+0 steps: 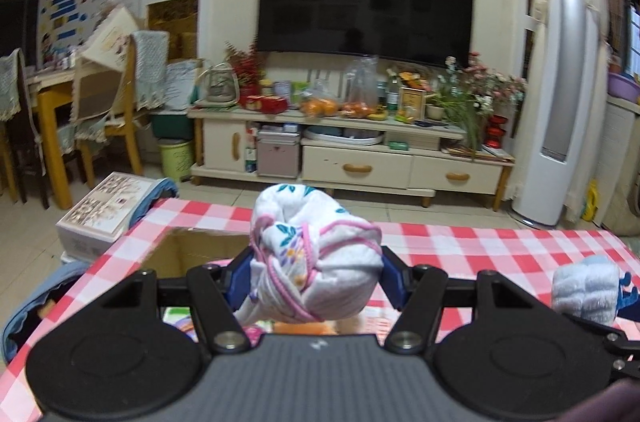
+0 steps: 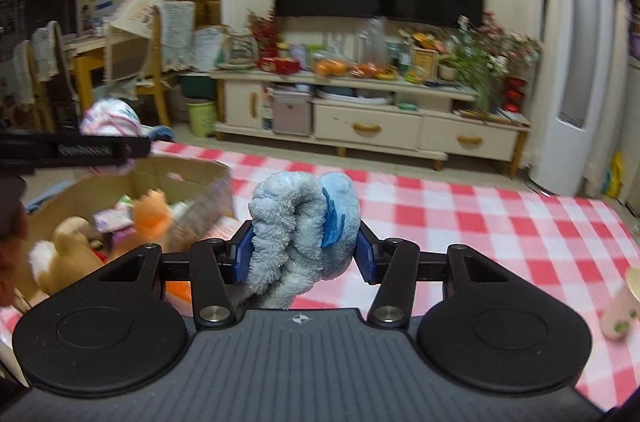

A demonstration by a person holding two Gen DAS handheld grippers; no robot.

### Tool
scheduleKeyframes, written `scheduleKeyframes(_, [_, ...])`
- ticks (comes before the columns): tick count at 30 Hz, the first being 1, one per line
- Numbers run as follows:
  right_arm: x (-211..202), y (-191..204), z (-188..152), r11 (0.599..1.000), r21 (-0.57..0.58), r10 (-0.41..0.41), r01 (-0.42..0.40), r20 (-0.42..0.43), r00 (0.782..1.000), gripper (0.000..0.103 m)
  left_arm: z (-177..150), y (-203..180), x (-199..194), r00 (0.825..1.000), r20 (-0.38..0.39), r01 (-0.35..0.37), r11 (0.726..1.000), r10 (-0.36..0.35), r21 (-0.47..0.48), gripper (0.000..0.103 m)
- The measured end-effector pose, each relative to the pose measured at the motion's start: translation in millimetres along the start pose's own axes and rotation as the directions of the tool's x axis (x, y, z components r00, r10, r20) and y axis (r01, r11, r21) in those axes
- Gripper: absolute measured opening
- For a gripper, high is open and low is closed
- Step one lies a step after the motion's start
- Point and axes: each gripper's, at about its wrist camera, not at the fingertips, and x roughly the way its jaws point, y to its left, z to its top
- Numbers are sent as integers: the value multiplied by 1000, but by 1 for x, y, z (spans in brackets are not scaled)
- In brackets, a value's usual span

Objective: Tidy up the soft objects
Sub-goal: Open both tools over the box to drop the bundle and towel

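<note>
My left gripper [image 1: 316, 274] is shut on a white floral cloth bundle with pink trim [image 1: 316, 250] and holds it above a cardboard box [image 1: 192, 252] on the red-checked table [image 1: 480, 246]. My right gripper [image 2: 304, 252] is shut on a fluffy light-blue cloth bundle [image 2: 300, 222], held above the table just right of the box [image 2: 176, 178]. The box holds several plush toys [image 2: 72, 246]. The blue bundle also shows in the left wrist view [image 1: 586, 288], and the floral bundle in the right wrist view [image 2: 110, 118].
A pink cup-like object [image 2: 622, 306] lies on the table at the right edge. A TV cabinet [image 1: 352, 158] stands beyond the table. A white box [image 1: 104, 210] and a blue bag [image 1: 36, 296] are on the floor to the left.
</note>
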Motion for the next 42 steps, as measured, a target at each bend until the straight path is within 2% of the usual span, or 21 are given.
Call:
scheduleKeyframes(11, [46, 49, 44, 989, -45, 145, -144, 31, 989, 63, 6, 52, 26, 995, -58, -84, 991, 78, -106, 63])
scheduleKeyframes(20, [95, 75, 61, 973, -98, 211, -208, 16, 977, 63, -2, 84, 48, 987, -142, -97, 977, 70, -192, 63])
scheduleKeyframes(31, [143, 79, 63, 954, 20, 300, -300, -79, 951, 66, -19, 85, 65, 967, -252, -91, 982, 48, -163, 63])
scheduleKeyframes(33, [146, 84, 61, 953, 17, 303, -303, -97, 948, 76, -23, 84, 69, 960, -276, -87, 985, 42, -152, 64])
scheduleKeyframes(37, [150, 92, 60, 952, 13, 304, -304, -114, 946, 83, -29, 79, 73, 949, -314, -81, 989, 38, -125, 68])
scheduleKeyframes(40, [143, 91, 63, 958, 17, 288, -288, -88, 954, 97, -29, 76, 71, 949, -311, -80, 991, 44, -103, 80])
scheduleKeyframes(42, [134, 87, 66, 960, 18, 281, -281, -56, 958, 100, -26, 76, 67, 953, -300, -83, 991, 49, -101, 89])
